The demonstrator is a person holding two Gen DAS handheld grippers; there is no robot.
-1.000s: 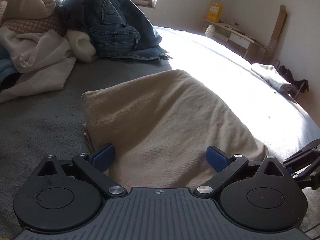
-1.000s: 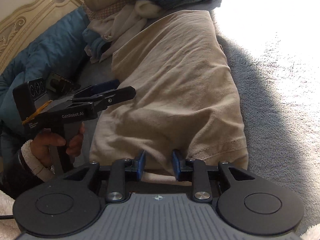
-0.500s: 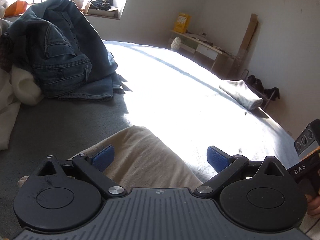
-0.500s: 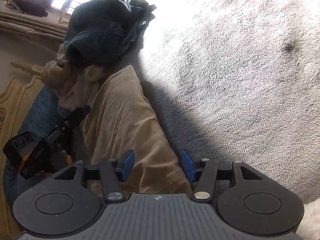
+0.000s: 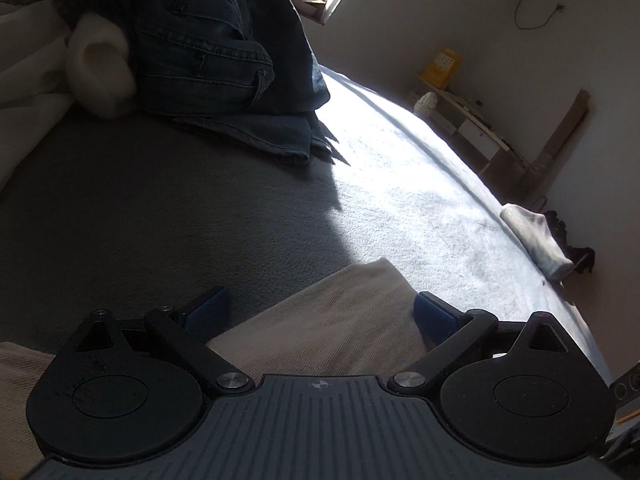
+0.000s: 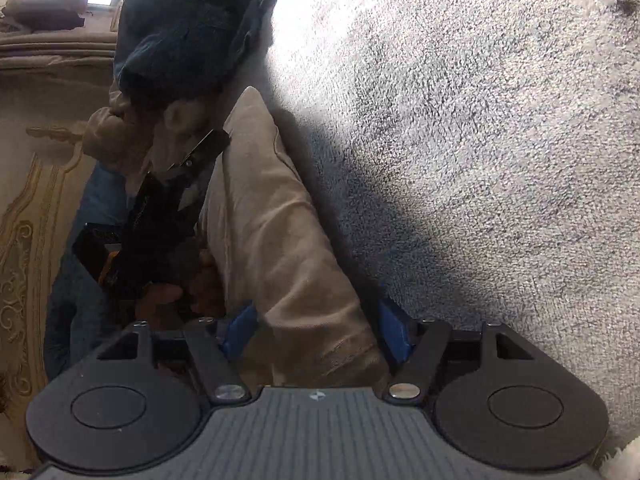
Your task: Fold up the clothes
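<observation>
Beige twill garment (image 5: 332,320), long, narrow and apparently doubled over itself, lies on the grey fleecy bed cover (image 5: 160,208) with your left gripper (image 5: 320,312) spread wide over one end, blue pads either side of the cloth and gripping nothing. Your right gripper (image 6: 316,328) is likewise parted astride the other end (pads apart, cloth merely passing between them), which suits pressing or squaring the fold. Heaped dark blue denim jeans (image 5: 224,52) sit well apart.

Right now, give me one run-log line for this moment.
left tongs: open, over beige garment | right tongs: open, straddling garment | jeans: unfolded on bed
</observation>
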